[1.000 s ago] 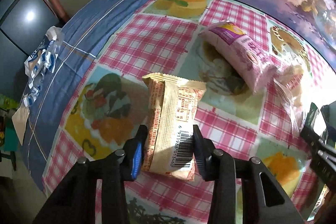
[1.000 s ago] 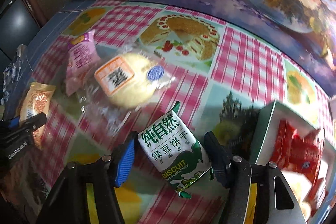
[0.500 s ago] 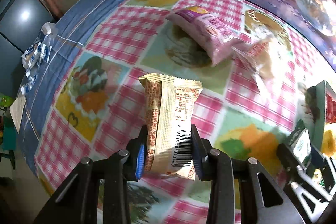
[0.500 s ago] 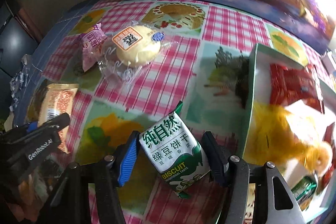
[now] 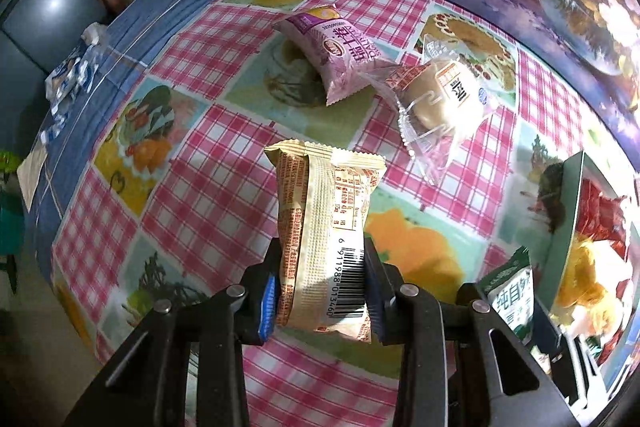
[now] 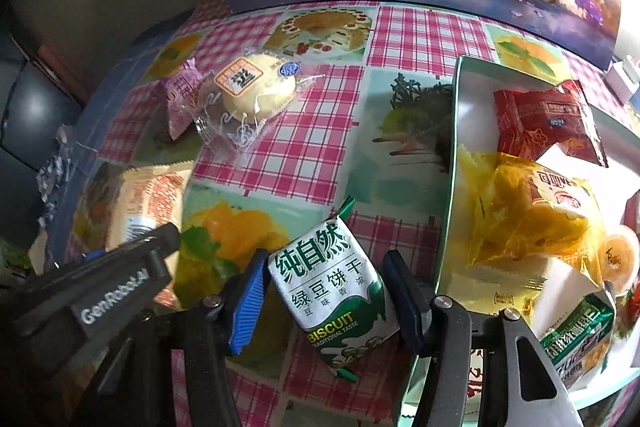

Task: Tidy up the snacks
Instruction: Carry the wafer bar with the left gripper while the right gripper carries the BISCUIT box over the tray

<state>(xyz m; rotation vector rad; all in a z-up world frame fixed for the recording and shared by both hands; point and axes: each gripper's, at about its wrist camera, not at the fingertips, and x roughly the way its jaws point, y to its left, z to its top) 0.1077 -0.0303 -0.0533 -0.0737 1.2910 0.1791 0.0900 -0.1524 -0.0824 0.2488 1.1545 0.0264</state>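
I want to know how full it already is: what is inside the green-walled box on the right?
The box holds a red packet, a yellow bag, a small orange cup and a green packet. Whatever lies beneath these, and the box's near corner behind the right gripper, is hidden.

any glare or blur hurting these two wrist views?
Left wrist: sun glare washes out the clear-wrapped round bun and box contents at the right edge. Right wrist: left side is dark; green-and-white biscuit packet stays sharp. Both show fisheye bending.

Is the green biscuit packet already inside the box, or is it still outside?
Outside. The green biscuit packet sits between the right claw fingers above the checked tablecloth, beside the box wall, not over it.
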